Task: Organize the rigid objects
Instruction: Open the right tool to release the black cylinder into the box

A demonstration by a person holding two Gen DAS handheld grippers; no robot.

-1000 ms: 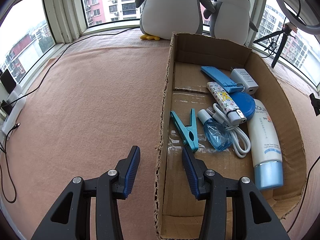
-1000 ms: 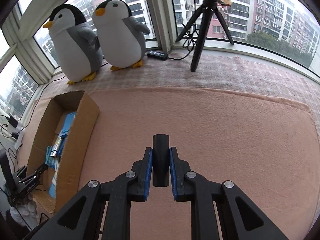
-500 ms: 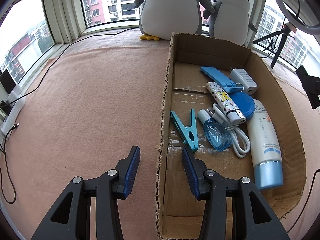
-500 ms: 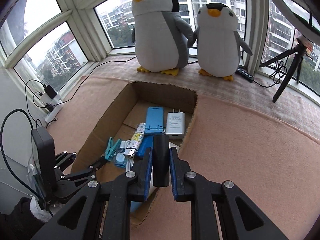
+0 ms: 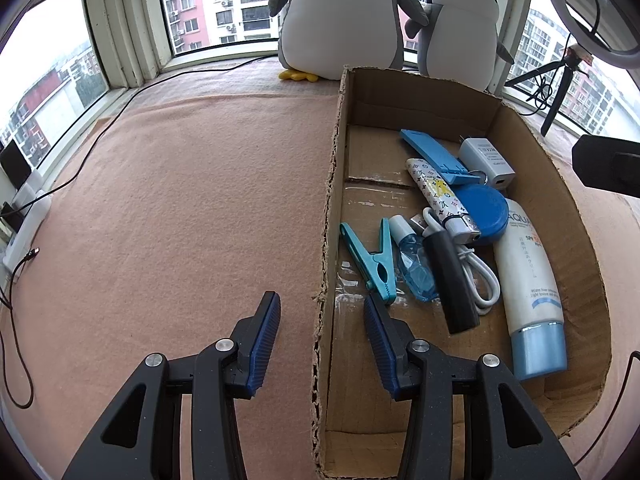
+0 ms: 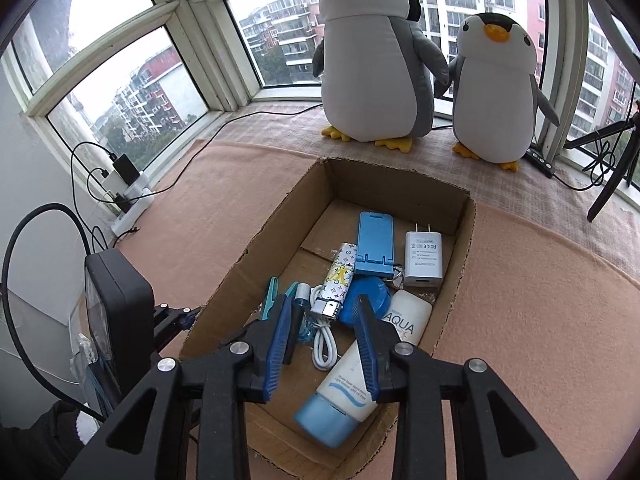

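Observation:
The cardboard box holds several rigid items. A black cylinder lies loose among them, across a white cable and beside a small blue bottle. In the right wrist view my right gripper hovers open over the box with nothing between its fingers, and its left finger half hides the black cylinder. My left gripper is open low at the box's near end, one finger on each side of the left wall.
Also in the box are a teal clothespin, a patterned lighter, a blue tin, a sunscreen tube, a blue phone stand and a white charger. Two plush penguins stand behind. Pink felt spreads left.
My right gripper swung from the open felt to above the box and opened. The black cylinder it held now lies in the box. The left gripper stayed still.

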